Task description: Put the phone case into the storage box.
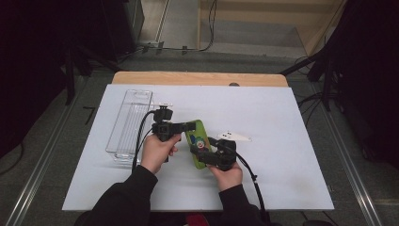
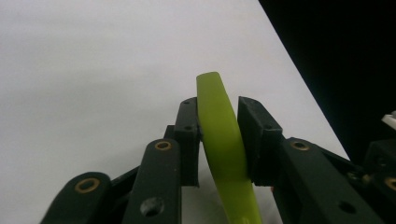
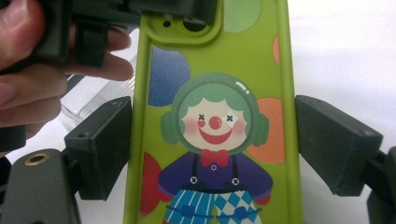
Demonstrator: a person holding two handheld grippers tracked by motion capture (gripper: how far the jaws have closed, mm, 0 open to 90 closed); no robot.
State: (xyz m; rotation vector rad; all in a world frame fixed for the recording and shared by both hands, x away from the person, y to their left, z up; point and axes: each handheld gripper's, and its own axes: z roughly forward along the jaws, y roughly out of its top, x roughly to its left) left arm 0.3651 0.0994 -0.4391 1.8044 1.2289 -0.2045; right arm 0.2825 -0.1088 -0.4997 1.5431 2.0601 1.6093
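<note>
The green phone case (image 1: 198,142) with the clown picture is up off the white worktop (image 1: 282,155), held between the two hands in the middle of it, so the pick-up looks done; what is left, as a guess, is to pass it fully to one side and set it down, perhaps in the clear bin (image 1: 129,123) that stands empty at the left. The left tongs (image 2: 219,135) are clamped on the case's top end, edge-on between the jaws, both pads pressed against it near the camera cutout. The right tongs (image 3: 212,149) stand apart around the middle of the case: the left jaw looks to touch its side, the right jaw shows a slim gap, so they are not gripping. A white object (image 1: 235,136) lies on the worktop just beyond the right hand (image 1: 229,176).
</note>
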